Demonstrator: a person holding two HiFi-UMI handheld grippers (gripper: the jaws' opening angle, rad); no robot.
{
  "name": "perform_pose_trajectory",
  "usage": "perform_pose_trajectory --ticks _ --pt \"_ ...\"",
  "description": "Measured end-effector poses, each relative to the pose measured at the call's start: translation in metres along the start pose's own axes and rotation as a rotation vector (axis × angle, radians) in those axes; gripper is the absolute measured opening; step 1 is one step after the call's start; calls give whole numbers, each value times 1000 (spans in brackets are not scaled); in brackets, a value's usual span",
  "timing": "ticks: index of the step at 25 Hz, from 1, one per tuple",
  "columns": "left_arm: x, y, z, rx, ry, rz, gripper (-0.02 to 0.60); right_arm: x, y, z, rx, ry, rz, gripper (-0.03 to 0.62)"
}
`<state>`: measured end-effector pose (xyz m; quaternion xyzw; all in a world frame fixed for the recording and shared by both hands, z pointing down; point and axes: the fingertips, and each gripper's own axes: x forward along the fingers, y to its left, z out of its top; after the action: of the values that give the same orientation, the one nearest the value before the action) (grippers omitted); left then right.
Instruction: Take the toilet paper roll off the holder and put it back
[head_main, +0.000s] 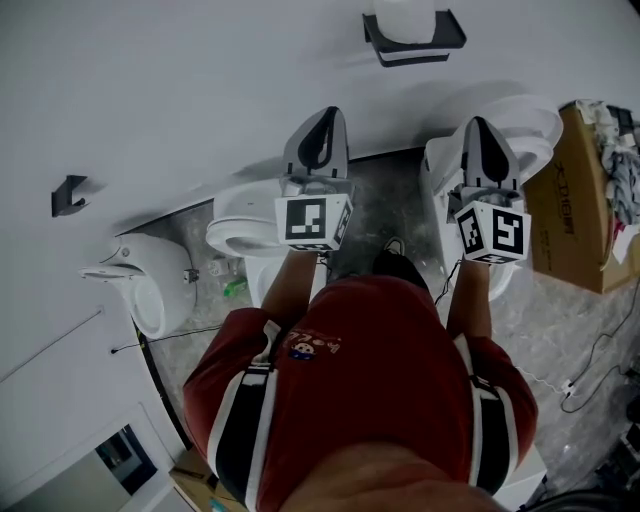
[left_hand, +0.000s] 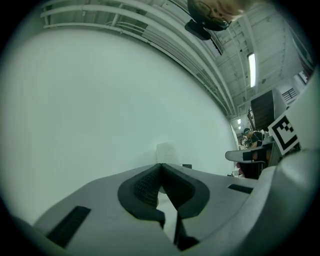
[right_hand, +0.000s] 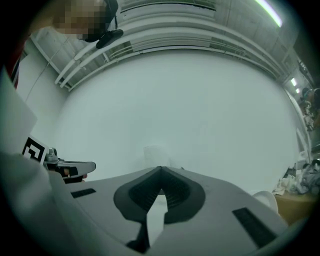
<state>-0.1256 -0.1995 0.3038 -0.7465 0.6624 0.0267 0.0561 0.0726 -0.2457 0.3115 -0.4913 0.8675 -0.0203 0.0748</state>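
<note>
White toilet paper roll (head_main: 404, 18) on black wall holder (head_main: 450, 35): light, soft, crushable; probably best pinched gently across its sides. Left tongs (head_main: 322, 125), right tongs (head_main: 486, 135): both closed, empty.

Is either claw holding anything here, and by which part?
Nothing is held. The left claw and the right claw are both shut on nothing; the toilet paper roll sits on its wall holder.

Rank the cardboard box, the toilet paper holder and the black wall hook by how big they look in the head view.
1. cardboard box: largest, though the picture's edge cuts it off.
2. toilet paper holder: clearly smaller.
3. black wall hook: smallest.
This ranks looks only; differing distance from the camera leaves true sizes unsure.
</note>
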Motion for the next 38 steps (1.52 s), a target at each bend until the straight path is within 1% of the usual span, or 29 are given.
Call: perform_pose_trajectory --ticks 4,8,12,16,18,21,25,27,30,38 --pt "35 -21 3 -14 4 22 18 14 -38 3 16 -11 10 9" --pt "63 -33 4 9 21 55 18 23 -71 2 37 -17 4 9" --pt "84 -41 6 -19 36 61 20 32 -89 4 46 -22 7 9" --pt "104 -48 10 -8 48 45 41 42 -100 0 47 -17 8 9" --pt "115 -51 11 -2 57 28 89 49 -104 -2 44 -17 4 9" --pt "134 -55 9 -2 87 -16 209 57 -111 -4 42 -22 -8 9" --pt "161 -55 6 -15 113 -43 313 69 -122 -4 32 -22 -29 9" --pt "173 -53 7 -13 115 -49 350 76 -130 -5 31 -20 -44 9" --pt "192 -52 7 -1 115 -56 374 87 -139 -8 31 -16 -62 9" --pt "235 -41 1 18 115 -41 391 118 -151 -21 36 2 -104 9"
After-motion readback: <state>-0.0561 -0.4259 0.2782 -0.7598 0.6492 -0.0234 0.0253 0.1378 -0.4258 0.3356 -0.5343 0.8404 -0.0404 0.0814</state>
